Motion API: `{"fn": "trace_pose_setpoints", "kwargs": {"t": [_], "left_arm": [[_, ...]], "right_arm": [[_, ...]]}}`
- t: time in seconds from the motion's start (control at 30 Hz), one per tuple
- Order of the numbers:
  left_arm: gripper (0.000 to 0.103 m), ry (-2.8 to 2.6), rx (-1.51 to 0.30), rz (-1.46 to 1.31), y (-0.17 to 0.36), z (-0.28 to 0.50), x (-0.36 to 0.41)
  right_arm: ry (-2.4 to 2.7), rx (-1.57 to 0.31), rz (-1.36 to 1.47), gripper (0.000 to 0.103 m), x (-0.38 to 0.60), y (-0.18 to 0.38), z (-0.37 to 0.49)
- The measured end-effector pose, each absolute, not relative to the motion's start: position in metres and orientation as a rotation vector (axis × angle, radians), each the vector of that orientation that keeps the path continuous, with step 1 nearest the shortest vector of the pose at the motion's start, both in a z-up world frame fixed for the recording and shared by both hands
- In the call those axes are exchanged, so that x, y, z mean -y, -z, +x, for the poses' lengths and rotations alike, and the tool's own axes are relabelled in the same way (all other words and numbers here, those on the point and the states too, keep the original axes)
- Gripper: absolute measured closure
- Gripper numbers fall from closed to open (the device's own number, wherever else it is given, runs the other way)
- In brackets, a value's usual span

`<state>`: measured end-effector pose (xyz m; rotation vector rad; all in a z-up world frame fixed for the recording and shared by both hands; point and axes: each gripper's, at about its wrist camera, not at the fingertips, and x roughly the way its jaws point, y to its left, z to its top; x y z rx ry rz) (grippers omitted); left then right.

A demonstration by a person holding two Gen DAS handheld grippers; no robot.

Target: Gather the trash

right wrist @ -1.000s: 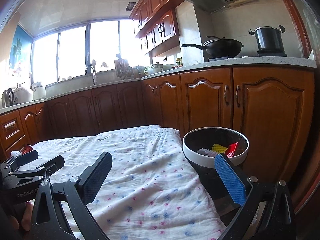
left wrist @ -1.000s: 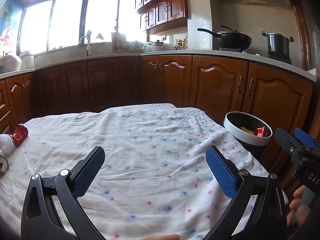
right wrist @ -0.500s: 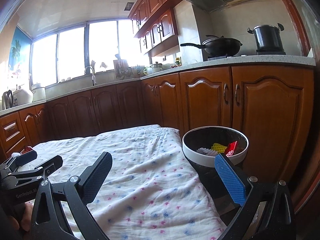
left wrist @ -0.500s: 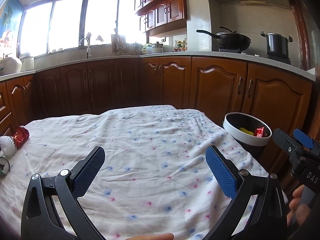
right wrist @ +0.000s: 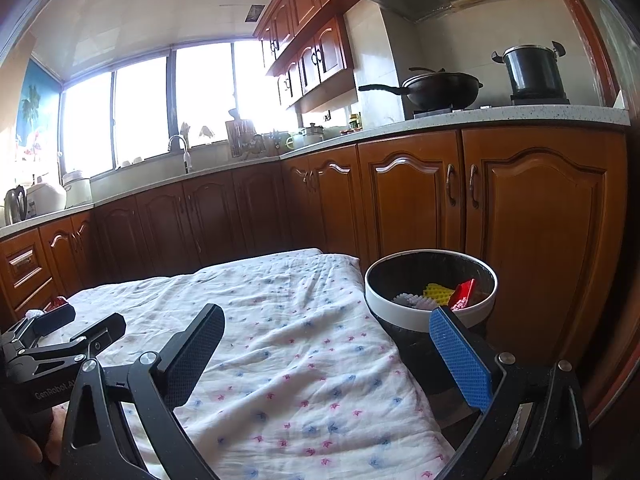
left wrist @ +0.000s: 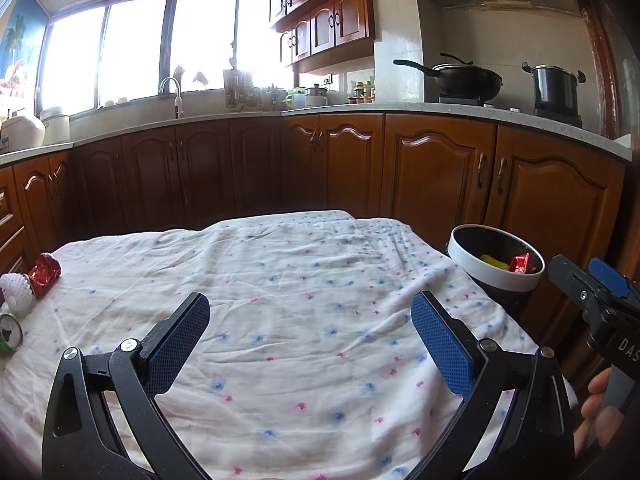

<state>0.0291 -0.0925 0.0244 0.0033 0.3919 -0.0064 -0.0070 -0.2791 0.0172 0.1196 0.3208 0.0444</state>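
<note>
A white-rimmed black bin (left wrist: pixel 472 242) (right wrist: pixel 400 310) stands off the table's right edge, holding a red wrapper (left wrist: pixel 521 263) (right wrist: pixel 462 294), yellow foam net (right wrist: pixel 437 292) and white foam net (right wrist: pixel 408 300). On the table's left edge lie a red wrapper (left wrist: pixel 44 273), a white foam net (left wrist: pixel 16 294) and a green can (left wrist: pixel 9 334). My left gripper (left wrist: pixel 310 328) hovers open over the cloth, empty. My right gripper (right wrist: pixel 326 344) stands open and empty by the bin. Each gripper shows in the other's view: right (left wrist: pixel 588 280), left (right wrist: pixel 72 326).
The table wears a white floral cloth (left wrist: pixel 300 280) (right wrist: pixel 288 320). Brown kitchen cabinets (left wrist: pixel 432 176) run behind it, close to the bin. A wok (left wrist: pixel 464 78) and a pot (left wrist: pixel 554 86) sit on the counter. A hand (left wrist: pixel 598 404) grips the right tool.
The left view has shifted slightly, so the trash at the left edge sits a little further in. Both grippers stay open and empty; the right one has barely moved.
</note>
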Motion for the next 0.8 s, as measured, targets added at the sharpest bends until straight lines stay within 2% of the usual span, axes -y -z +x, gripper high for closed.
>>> {"fn": "trace_pose_setpoints", "kwargs": {"t": [0.8], "left_arm": [[0.0, 0.016, -0.402, -0.004, -0.0256, 0.028, 0.0922]], "right_arm": [[-0.047, -0.325, 0.128, 0.0, 0.2764, -0.0176, -0.0072]]}}
